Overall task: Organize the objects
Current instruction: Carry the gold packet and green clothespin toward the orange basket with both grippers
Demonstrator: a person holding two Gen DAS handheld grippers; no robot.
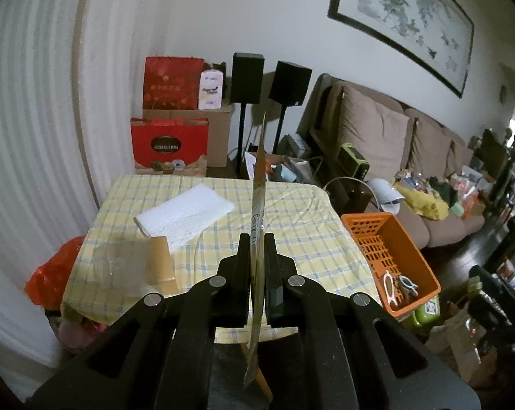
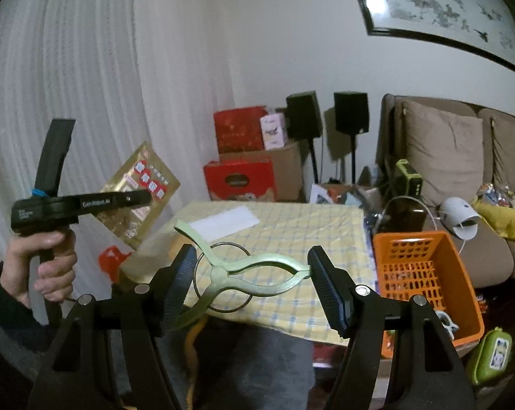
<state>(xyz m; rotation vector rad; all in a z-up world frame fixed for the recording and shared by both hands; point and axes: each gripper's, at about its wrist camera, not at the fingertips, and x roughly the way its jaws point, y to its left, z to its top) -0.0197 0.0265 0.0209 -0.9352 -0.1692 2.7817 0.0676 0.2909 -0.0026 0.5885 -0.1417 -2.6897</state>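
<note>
The pale green plastic clothes clip with a wire spring ring point(image 2: 254, 275) looks light and stiff, its curved arms smooth enough to slip. It spans the right gripper point(image 2: 254, 280), whose jaws stand wide and press on it from both ends: its closed tip against the right pad and its splayed handles by the left one. A hold near the pivot would likely be steadier than this end-to-end pinch. The clip hangs above the near edge of the yellow checked tabletop point(image 2: 291, 225), with the orange slotted plastic basket point(image 2: 462, 273) off to the right, beside the table.

The flat gold and red printed card packet point(image 2: 139, 193) is thin and probably flexes easily. The left gripper point(image 1: 256, 239) is clamped tight on its lower part, edge-on in its own camera, so the sheet stands upright above the tabletop.
</note>
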